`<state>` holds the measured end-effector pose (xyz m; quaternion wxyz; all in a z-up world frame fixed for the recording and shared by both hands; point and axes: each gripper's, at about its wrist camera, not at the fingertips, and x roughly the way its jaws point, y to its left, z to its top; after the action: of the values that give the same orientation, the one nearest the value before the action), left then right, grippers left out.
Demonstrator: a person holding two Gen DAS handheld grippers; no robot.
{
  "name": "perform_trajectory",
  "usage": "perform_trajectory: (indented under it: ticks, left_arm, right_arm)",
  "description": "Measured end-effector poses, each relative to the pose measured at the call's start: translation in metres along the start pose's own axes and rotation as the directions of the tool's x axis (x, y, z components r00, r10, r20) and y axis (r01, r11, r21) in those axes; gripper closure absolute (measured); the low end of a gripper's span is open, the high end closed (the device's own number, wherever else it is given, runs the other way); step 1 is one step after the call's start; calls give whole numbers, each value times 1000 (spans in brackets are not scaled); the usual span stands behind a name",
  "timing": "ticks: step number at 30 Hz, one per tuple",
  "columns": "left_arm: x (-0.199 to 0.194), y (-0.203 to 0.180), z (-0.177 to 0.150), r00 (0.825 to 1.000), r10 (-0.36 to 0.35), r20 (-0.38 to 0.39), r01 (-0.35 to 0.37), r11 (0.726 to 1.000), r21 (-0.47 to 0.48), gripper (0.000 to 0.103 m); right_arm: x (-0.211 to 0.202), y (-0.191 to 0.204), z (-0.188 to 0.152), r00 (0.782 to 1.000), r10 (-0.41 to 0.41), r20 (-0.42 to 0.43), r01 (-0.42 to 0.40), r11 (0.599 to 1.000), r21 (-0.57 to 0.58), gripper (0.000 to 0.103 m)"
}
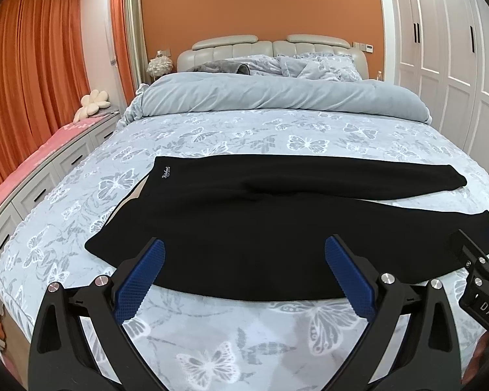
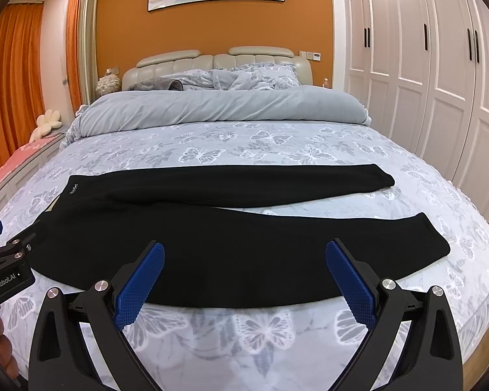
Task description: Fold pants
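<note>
black soft-knit pants [image 2: 212,228]: spread flat crosswise on the butterfly-print grey bedspread [image 2: 264,329], near the foot end, waist left, both legs apart. no fold made yet; all folding remains. left gripper [image 1: 244,273] and right gripper [image 2: 244,273]: blue-padded jaws spread wide, empty, hovering over the near leg. waistband opening hard to make out; fabric creases lost in the black.
</note>
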<state>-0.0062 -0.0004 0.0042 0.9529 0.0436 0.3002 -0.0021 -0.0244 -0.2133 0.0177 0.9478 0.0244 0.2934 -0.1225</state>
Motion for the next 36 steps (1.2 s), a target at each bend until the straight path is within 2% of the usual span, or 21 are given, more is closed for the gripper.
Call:
perform_trajectory:
  ticks: [36]
  left_arm:
    - [-1,1,-1,1000,6,1,-6,1000,5,6]
  right_arm:
    - [-1,1,0,1000,2,-2,-2,1000,-2,5]
